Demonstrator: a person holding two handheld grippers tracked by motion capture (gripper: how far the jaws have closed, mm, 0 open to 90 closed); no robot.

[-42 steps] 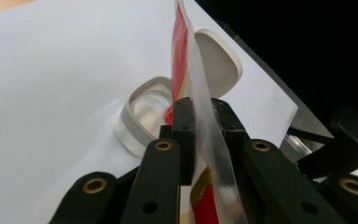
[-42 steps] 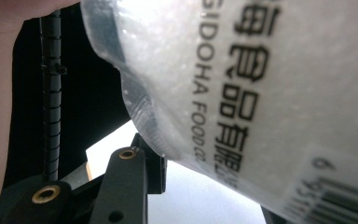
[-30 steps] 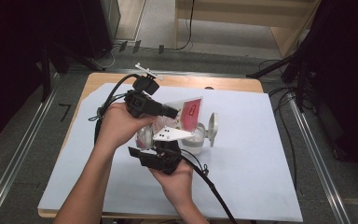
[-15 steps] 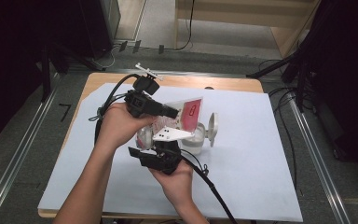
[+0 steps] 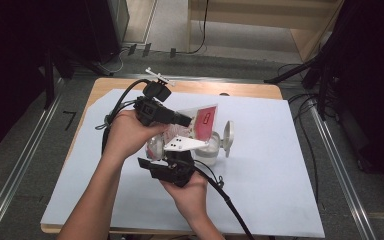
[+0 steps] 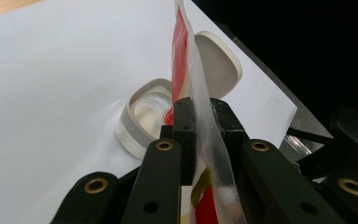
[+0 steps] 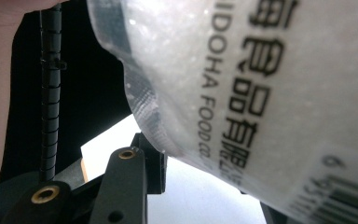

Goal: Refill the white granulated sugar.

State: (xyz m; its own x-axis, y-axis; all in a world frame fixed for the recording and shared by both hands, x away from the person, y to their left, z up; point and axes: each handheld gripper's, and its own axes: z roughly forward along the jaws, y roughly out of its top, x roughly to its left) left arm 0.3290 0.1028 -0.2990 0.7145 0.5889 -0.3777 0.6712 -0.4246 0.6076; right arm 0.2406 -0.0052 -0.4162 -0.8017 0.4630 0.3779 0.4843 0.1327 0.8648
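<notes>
A: left claw [image 6: 204, 116] status?

B: clamped tight on the thin edge of the bag [image 6: 186, 70]. Film runs straight up between the two pads, red print on one face, clear plastic on the other

A: right claw [image 7: 200, 182]?

B: jaws part-way closed around the bag's bulging lower end [image 7: 261, 93], white granular fill inside. One pad sits against the film on the left; the other is hidden behind the bag, so I can't confirm a two-sided squeeze from that camera. In the high view the right claw [image 5: 180, 152] is under the bag, the left claw [image 5: 185, 120] on its upper edge

A: any readable print?

B: right gripper view: black Latin caps "IDOHA FOOD CO" along the film, start of the word cut off by the fold. Chinese characters beside it, "食品有限" legible. Barcode at the lower right corner with a "6" above it. High view: red panel on the bag [image 5: 202, 120] with a small white outline box, too small to read

A: where's the bag vs the jar?

B: held in the air between both claws, tilted, directly over the open jar [image 5: 205, 150]. Left gripper view has the jar [image 6: 144, 116] on the white sheet [image 6: 51, 93] just behind the pads: clear, pale rim, mouth open. Its lid [image 6: 216, 65] is hinged back, standing up beside the bag

A: surroundings?

B: white sheet covers most of the wooden table [image 5: 115, 85]; jar near the sheet's centre. Black cables trail from both claws toward the person
</notes>
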